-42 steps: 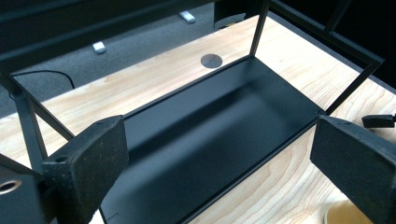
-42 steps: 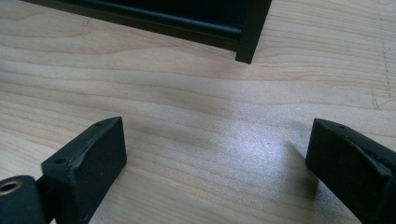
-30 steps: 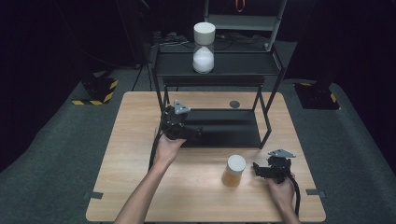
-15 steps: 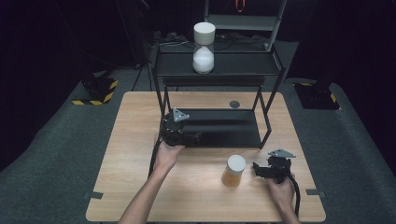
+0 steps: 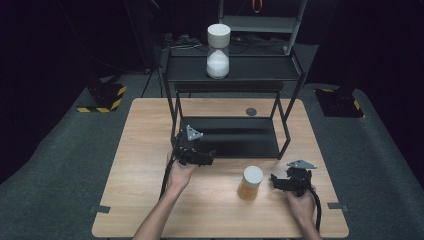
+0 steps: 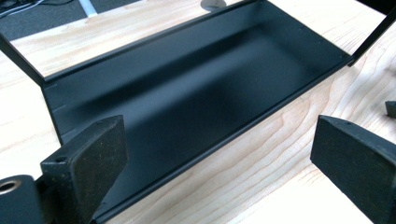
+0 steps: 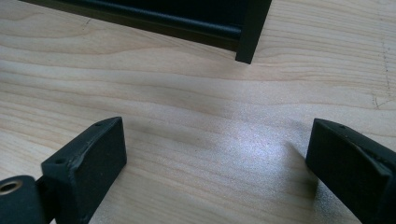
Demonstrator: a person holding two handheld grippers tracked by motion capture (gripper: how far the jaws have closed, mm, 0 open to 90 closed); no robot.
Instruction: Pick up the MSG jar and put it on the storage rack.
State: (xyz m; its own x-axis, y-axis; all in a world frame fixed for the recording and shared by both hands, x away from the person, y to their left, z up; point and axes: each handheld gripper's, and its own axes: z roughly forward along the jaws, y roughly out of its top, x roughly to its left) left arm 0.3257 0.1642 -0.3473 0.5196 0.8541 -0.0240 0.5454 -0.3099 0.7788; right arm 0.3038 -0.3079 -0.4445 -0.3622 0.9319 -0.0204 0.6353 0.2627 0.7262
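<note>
My left gripper (image 5: 207, 159) hangs open and empty at the near left edge of the rack's bottom shelf (image 5: 235, 136); I judge a reach comes next. The orange cup (image 5: 249, 183) stands on the table (image 5: 140, 150), just left of my right gripper (image 5: 276, 181), open and low

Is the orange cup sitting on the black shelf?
No, the orange cup stands on the wooden table, in front of the black shelf and apart from it.
</note>
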